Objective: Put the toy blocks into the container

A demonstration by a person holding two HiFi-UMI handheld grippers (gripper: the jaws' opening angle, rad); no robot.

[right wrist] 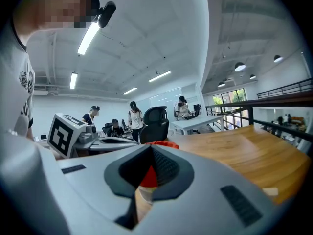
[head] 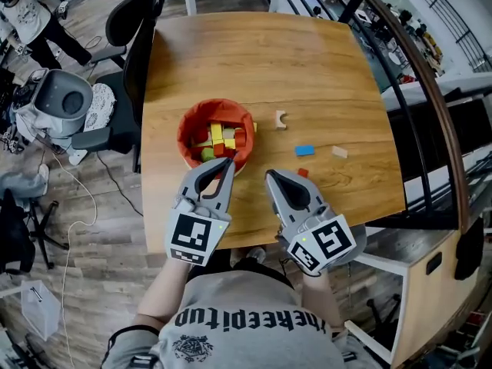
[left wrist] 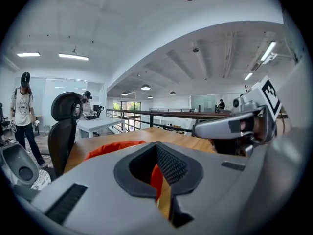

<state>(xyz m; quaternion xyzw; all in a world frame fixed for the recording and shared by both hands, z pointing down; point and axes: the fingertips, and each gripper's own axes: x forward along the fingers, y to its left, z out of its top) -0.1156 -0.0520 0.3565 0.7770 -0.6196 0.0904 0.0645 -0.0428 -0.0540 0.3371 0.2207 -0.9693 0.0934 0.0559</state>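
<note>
Orange container (head: 187,121) is sitting on the wooden tabletop (head: 254,60), left of centre and toward the near edge. Toy blocks (head: 217,138) in yellow, red and green are lying piled inside it.

Four pieces are lying loose on the tabletop to the container's right:
- pale arch block (head: 281,120), just beside the container's rim
- blue block (head: 304,150), further right
- tan block (head: 339,152), right of the blue one and apart from it
- small red block (head: 303,173), just beside the right gripper's outer side

Left gripper (head: 221,164) is hovering at the container's near rim, its tip over the edge. In the left gripper view the left gripper's (left wrist: 157,146) jaws are pressing together at the tips with nothing pinched. The container's orange is showing through the hollow behind them.

Right gripper (head: 270,174) is hanging over bare tabletop between the container and the red block. In its own view the right gripper's (right wrist: 149,150) jaws are likewise pressing together and carrying nothing.

Both are pointing roughly level, away from the person. A black office chair (head: 132,21) is standing at the tabletop's left side.
</note>
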